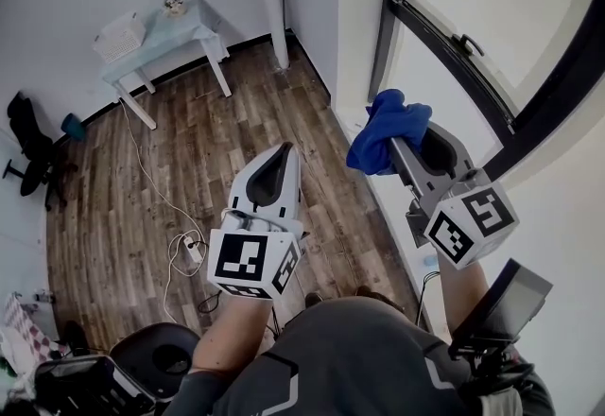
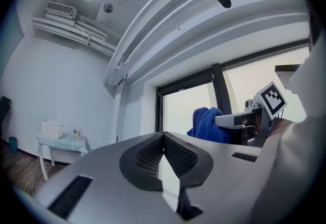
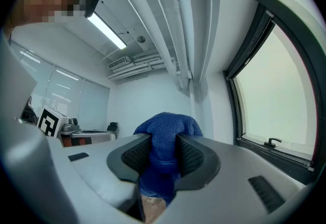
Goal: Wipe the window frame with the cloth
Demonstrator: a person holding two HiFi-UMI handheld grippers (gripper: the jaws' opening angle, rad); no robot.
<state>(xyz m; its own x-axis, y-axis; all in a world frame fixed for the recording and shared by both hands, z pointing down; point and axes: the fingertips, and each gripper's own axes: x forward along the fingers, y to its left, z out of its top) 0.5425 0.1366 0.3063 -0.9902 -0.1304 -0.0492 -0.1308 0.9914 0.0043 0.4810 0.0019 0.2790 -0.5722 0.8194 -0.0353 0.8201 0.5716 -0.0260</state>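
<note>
The right tool (image 1: pixel 406 145) is clamped on the blue cloth (image 1: pixel 386 124), holding it in the air short of the lower edge of the window frame (image 1: pixel 444 50). The left tool (image 1: pixel 286 154) hangs idle, jaws together, empty. Wiping hasn't begun, I'd say; next the cloth must press onto the frame.

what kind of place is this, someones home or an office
Probably a sparsely furnished office or lab room, not a home: a black office chair on wood-look floor, a small pale table by the wall, and a strip light beside exposed ceiling pipes.
</note>
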